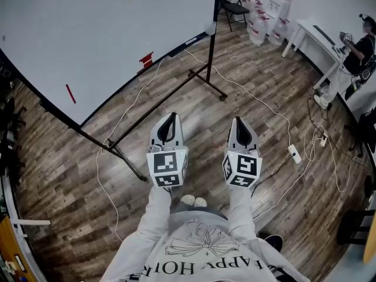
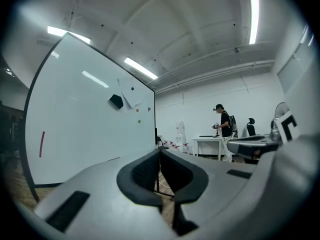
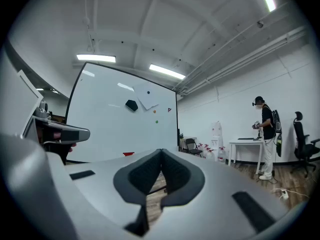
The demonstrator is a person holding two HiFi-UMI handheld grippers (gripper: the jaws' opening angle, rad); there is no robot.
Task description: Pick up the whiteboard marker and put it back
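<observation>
Facing one whiteboard [image 1: 106,34], two closed claws [image 1: 170,118] [image 1: 240,123]

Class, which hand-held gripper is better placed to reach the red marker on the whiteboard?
Probably left: the left hand-held gripper is nearer the whiteboard and its red marker than the right hand-held gripper.

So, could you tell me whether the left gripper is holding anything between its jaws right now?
No, the left gripper has its jaws closed tip to tip, with nothing between them.

Strip lights [image 3: 96,58] brighten white walls [image 3: 225,104], a wood-plank floor [image 1: 70,181] and a white table [image 1: 307,29].
</observation>
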